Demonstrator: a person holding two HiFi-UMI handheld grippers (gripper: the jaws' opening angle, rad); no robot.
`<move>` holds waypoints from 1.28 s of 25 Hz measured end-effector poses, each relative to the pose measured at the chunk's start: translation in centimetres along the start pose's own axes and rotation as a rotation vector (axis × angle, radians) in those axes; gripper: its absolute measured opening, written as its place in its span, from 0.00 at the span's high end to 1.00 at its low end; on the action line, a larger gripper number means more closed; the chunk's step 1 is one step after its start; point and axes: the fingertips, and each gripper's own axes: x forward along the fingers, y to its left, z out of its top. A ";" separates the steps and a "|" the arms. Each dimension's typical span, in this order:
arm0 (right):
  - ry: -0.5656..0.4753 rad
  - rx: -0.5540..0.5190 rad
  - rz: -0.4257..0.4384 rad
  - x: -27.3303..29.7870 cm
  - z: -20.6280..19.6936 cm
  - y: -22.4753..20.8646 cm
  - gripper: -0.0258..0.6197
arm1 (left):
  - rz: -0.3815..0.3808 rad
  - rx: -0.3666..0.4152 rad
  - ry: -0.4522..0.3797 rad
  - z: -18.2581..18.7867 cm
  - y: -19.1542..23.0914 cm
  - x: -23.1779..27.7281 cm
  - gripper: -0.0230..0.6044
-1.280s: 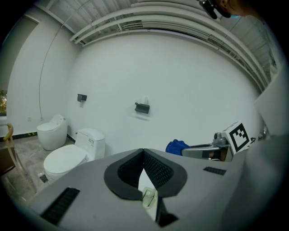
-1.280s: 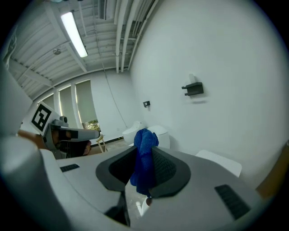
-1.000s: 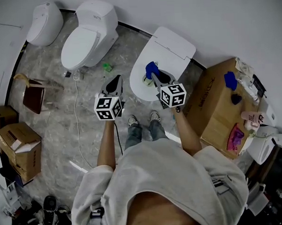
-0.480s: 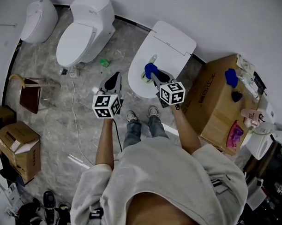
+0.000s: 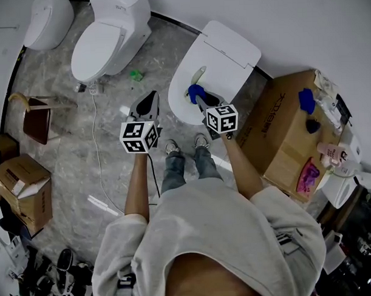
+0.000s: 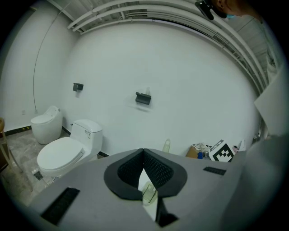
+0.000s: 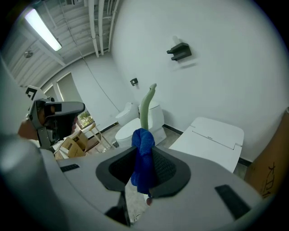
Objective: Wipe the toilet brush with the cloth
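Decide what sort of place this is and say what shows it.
Probably a storeroom or test room for bathroom fittings rather than a working bathroom. Three toilets stand side by side along one white wall, and cardboard boxes sit on the floor around them.

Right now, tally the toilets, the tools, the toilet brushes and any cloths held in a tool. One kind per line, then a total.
Toilets: 3
Tools: 2
Toilet brushes: 1
Cloths held in a tool: 1
Total: 7
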 end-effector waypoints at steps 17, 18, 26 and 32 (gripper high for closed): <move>0.177 0.037 -0.046 1.3 -6.7 -2.1 0.80 | 0.011 0.010 -0.002 -0.1 0.1 -1.4 0.93; 0.167 0.031 -0.044 0.9 -6.7 -1.8 0.80 | 0.010 0.011 -0.004 -0.1 0.0 -1.5 0.93; 0.029 -0.037 -0.028 -3.9 -3.8 0.4 0.80 | -0.003 0.013 -0.016 -0.2 -1.5 -2.0 0.93; -0.096 -0.127 0.026 -6.3 0.6 3.9 0.80 | -0.007 0.017 -0.031 -0.3 -2.6 -2.5 0.93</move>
